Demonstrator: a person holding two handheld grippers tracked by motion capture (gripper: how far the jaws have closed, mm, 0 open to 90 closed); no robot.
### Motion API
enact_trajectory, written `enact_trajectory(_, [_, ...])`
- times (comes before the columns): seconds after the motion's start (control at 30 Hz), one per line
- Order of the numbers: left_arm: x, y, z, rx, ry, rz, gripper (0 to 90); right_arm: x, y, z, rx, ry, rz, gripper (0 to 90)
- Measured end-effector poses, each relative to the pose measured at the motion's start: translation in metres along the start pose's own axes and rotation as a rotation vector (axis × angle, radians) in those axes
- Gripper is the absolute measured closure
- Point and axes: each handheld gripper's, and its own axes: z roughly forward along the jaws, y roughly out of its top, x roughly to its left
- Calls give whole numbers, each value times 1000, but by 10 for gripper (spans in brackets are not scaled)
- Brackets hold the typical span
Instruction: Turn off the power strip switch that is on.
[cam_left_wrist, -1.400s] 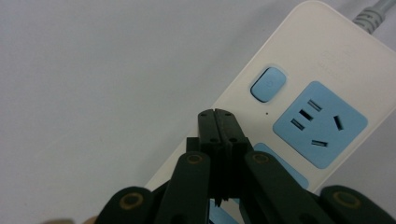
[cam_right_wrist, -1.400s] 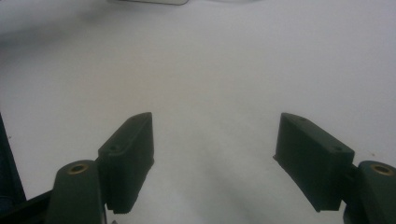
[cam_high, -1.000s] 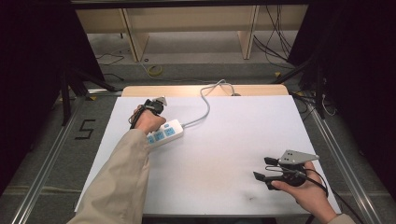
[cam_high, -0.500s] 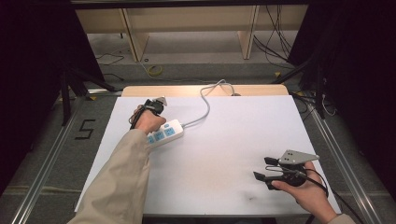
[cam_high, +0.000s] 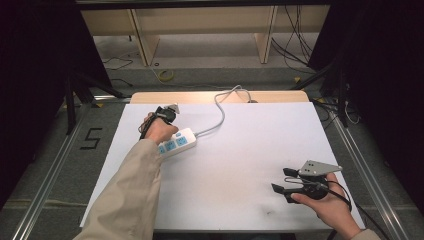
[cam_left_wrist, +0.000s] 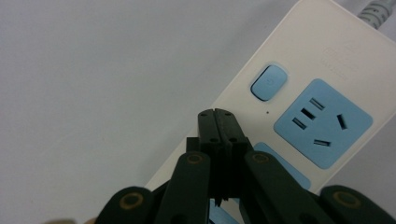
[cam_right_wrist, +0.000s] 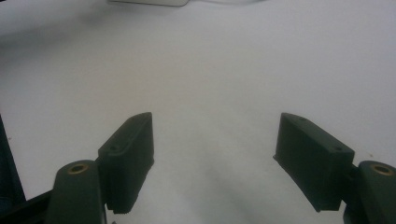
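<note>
My left gripper (cam_left_wrist: 215, 114), fingers closed empty, sits near the power strip (cam_left_wrist: 322, 70) switch (cam_left_wrist: 268, 82); off-centre push could skid it. Right gripper (cam_right_wrist: 215, 154) open, idle.

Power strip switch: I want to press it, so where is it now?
In the left gripper view, the blue switch sits on the power strip, just beyond the shut left gripper, beside the first blue socket.
</note>
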Motion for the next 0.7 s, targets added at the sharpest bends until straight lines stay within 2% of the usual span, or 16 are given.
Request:
enact_trajectory(0.47, [-1, 0, 0, 3, 7, 10, 900, 0, 0, 0, -1, -1, 2, 284])
enact_trajectory(0.7, [-1, 0, 0, -4, 5, 1, 900, 0, 0, -1, -3, -3, 2, 284])
